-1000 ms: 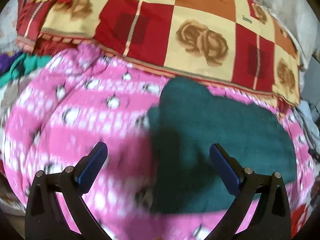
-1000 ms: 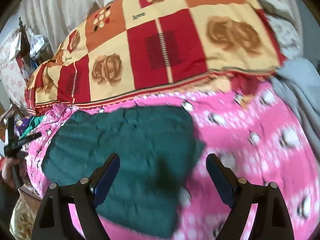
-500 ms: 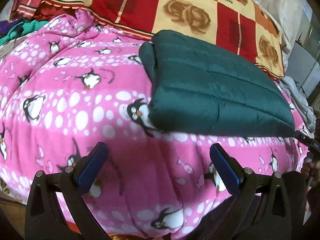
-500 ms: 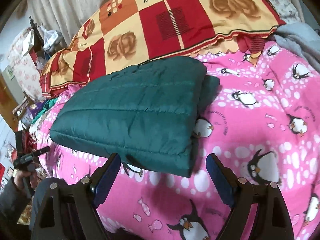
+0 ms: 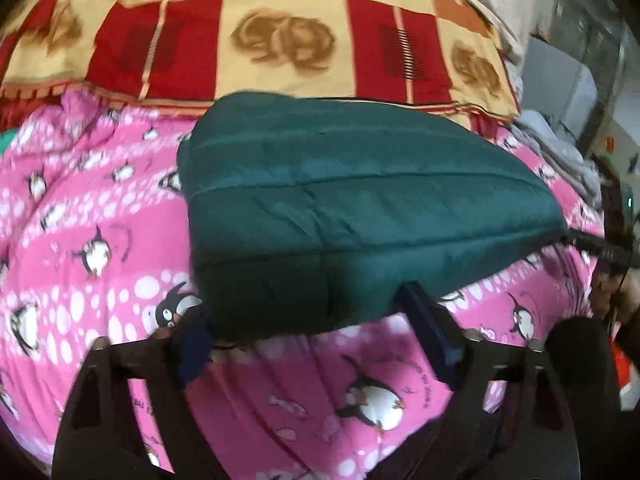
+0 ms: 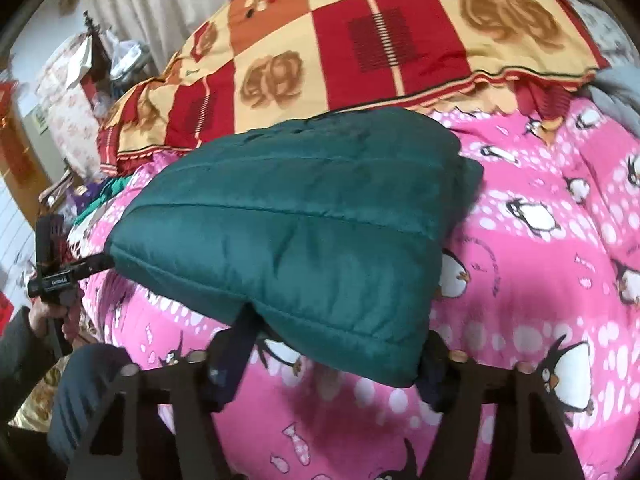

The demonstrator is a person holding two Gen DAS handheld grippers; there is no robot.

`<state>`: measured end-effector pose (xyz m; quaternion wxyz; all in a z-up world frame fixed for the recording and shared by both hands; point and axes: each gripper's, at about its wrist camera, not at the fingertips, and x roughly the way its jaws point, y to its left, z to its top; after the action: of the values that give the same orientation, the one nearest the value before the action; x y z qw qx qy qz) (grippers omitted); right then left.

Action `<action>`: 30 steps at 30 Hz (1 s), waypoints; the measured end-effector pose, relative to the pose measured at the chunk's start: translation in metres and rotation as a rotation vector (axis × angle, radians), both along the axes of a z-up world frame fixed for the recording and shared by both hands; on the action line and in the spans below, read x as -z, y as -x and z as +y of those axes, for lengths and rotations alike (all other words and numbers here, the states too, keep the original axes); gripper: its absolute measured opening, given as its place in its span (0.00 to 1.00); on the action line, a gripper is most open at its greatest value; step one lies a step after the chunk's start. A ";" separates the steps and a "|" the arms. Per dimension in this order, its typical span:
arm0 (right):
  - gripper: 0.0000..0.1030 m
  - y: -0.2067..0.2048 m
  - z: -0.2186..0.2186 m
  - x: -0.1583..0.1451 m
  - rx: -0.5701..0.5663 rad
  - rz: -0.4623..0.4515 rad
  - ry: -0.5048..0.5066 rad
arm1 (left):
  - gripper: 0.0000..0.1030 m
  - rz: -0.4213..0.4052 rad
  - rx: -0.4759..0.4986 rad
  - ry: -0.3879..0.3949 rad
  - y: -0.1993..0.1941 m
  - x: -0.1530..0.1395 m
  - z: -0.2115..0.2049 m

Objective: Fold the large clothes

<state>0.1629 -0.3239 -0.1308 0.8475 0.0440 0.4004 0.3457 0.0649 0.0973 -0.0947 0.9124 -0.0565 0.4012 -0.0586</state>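
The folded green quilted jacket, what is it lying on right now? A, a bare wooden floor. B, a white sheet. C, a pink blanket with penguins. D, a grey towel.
C: the green quilted jacket rests on the pink penguin blanket, whose penguin print shows on all its near sides, with the red and yellow rose-print quilt behind it.

A folded dark green quilted jacket is seen lying on a pink penguin-print blanket. Its near edge is gripped between the blue pads of the left tongs, whose jaws have just been closing on it. At the jacket's right corner a black finger of the right tongs is seen touching the fabric, held in a hand at the frame's right edge. Behind the jacket a red, orange and cream rose-patterned blanket is spread. The picture is slightly blurred.
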 end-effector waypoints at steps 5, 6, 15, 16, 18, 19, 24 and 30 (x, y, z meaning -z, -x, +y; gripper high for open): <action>0.41 0.003 -0.011 -0.014 -0.028 -0.002 -0.033 | 0.63 -0.006 -0.002 0.065 0.015 -0.010 0.008; 0.40 0.004 -0.012 -0.016 -0.032 -0.004 -0.034 | 0.63 -0.009 0.003 0.066 0.019 -0.012 0.006; 0.49 0.012 -0.020 -0.017 -0.009 0.058 0.034 | 0.63 0.058 -0.062 0.028 0.038 0.002 0.006; 0.51 0.013 -0.021 -0.017 0.006 0.074 0.034 | 0.65 0.065 -0.086 0.049 0.042 0.000 0.010; 0.58 0.025 -0.025 -0.023 0.056 0.091 0.040 | 0.69 0.053 -0.108 0.046 0.057 -0.012 0.009; 0.64 0.034 -0.027 -0.029 0.076 0.093 0.048 | 0.76 0.047 -0.108 0.036 0.065 -0.019 0.006; 0.90 0.084 -0.034 -0.063 0.149 0.129 0.020 | 1.00 -0.009 -0.110 -0.034 0.107 -0.060 -0.027; 1.00 0.139 -0.017 -0.102 0.246 0.044 0.204 | 1.00 -0.043 -0.185 -0.148 0.135 -0.102 -0.072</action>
<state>0.0244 -0.3406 -0.0293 0.8744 0.0139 0.4438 0.1959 -0.0699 0.0248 0.0069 0.9239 -0.0244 0.3779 0.0546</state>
